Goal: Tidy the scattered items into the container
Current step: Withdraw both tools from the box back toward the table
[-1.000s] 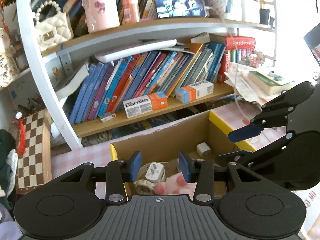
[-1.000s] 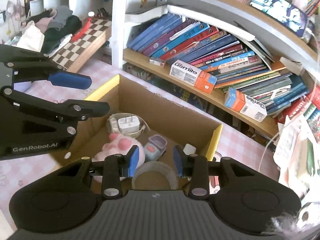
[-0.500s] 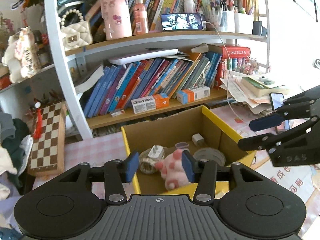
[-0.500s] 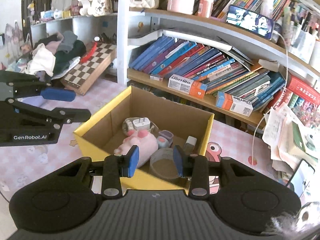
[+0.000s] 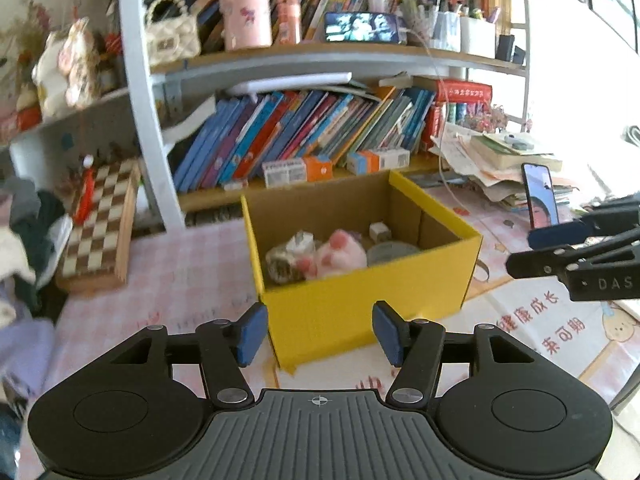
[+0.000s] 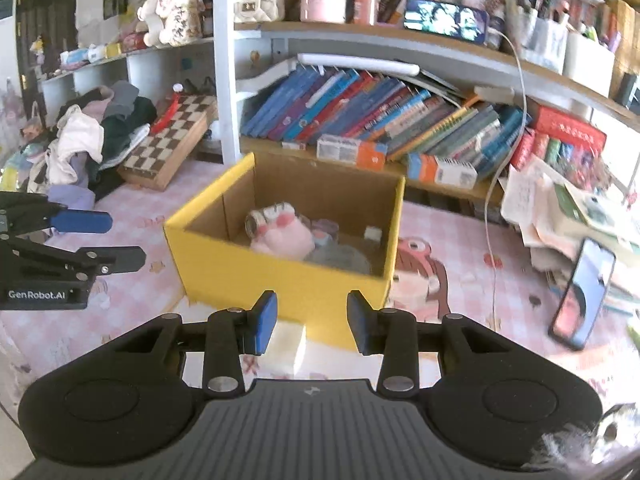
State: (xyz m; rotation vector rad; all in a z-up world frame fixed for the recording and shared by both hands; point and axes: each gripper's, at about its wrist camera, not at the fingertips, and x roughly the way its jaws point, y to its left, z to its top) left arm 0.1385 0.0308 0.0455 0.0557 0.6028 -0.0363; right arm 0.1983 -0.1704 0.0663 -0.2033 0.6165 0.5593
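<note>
Yellow box (image 5: 372, 300) at 12 o'clock, plush (image 5: 340, 254) inside. Our left gripper (image 5: 319, 330) opening, empty; right gripper (image 6: 312, 322) apart, empty. White block (image 6: 286, 344) at 6 o'clock risks being overlooked, half-hidden.

One yellow box (image 5: 372, 304), one chessboard (image 5: 100, 224), two phones (image 6: 582, 294).

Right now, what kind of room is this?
Probably a child's bedroom or study corner: shelves crammed with leaning books, a stuffed toy on a shelf, a chessboard, and a cartoon-print pink table cover.
</note>
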